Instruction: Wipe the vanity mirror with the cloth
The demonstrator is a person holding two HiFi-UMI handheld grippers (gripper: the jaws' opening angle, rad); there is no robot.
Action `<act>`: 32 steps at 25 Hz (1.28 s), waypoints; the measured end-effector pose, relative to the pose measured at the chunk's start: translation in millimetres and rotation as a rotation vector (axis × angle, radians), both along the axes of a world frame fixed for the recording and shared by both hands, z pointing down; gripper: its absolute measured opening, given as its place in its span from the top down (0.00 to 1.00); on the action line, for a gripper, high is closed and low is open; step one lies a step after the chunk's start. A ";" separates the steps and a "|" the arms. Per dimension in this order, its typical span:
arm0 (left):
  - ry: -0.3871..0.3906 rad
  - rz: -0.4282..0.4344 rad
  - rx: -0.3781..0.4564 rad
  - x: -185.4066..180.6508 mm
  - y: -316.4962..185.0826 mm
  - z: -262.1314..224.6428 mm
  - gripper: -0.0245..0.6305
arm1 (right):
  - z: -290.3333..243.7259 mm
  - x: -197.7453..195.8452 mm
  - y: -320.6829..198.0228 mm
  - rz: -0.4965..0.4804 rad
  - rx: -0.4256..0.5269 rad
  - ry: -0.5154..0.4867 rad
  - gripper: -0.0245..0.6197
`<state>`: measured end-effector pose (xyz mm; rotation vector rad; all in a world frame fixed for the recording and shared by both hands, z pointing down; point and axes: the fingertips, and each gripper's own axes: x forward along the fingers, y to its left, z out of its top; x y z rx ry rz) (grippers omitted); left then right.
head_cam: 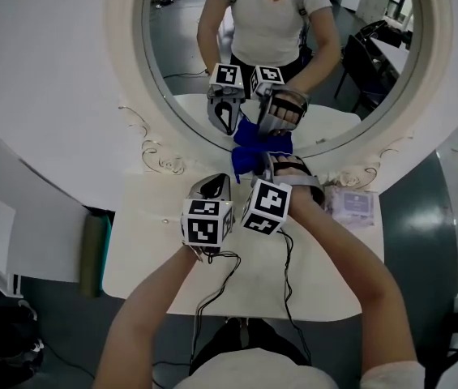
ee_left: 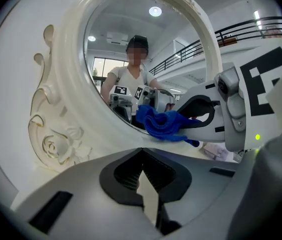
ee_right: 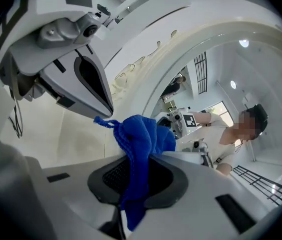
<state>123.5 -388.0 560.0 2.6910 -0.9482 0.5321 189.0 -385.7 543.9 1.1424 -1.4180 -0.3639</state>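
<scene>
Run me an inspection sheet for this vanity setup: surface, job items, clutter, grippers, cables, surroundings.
Surface: white tabletop, bare in the parts that show.
Job's things: round mirror in an ornate white frame; blue cloth bunched at the mirror's lower rim.
Clutter: one pale packet on the tabletop, to the right of the grippers.
Grippers: left gripper has its jaws together with nothing between them; right gripper has its jaws clamped on the blue cloth.
Cables: thin dark cables trail from the grippers over the tabletop's near edge.
Surroundings: dark floor; green-edged object beside the tabletop's left edge.
</scene>
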 end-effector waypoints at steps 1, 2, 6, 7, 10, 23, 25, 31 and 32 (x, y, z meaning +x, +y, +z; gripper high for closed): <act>-0.002 0.003 -0.003 0.2 0.7 2.8 0.96 | 4.5 -0.2 -0.2 0.001 -0.007 -0.005 0.86; -0.005 0.004 -0.006 0.3 1.4 5.6 0.96 | 8.7 -0.6 -0.3 0.001 -0.014 -0.010 0.86; -0.009 0.001 -0.015 0.4 2.5 12.9 0.96 | 19.5 -2.1 -0.7 0.003 -0.034 -0.021 0.86; -0.007 -0.001 -0.016 0.9 2.2 13.2 0.96 | 20.2 -2.2 -1.0 0.003 -0.035 -0.022 0.86; 0.000 -0.006 -0.013 2.9 -0.2 11.5 0.96 | 19.6 -2.1 -1.9 0.003 -0.036 -0.029 0.86; 0.082 0.031 0.120 27.3 -4.0 -80.0 0.96 | -62.8 13.7 11.7 0.015 0.048 0.021 0.86; 0.110 0.042 0.161 36.1 -7.0 -108.4 0.96 | -88.9 20.1 14.2 0.019 0.084 0.033 0.86; 0.173 0.060 0.246 57.2 -5.9 -178.8 0.96 | -172.2 37.1 29.0 0.033 0.198 0.081 0.86; 0.182 0.065 0.268 60.9 -5.7 -192.5 0.96 | -187.9 41.3 31.4 0.037 0.219 0.089 0.86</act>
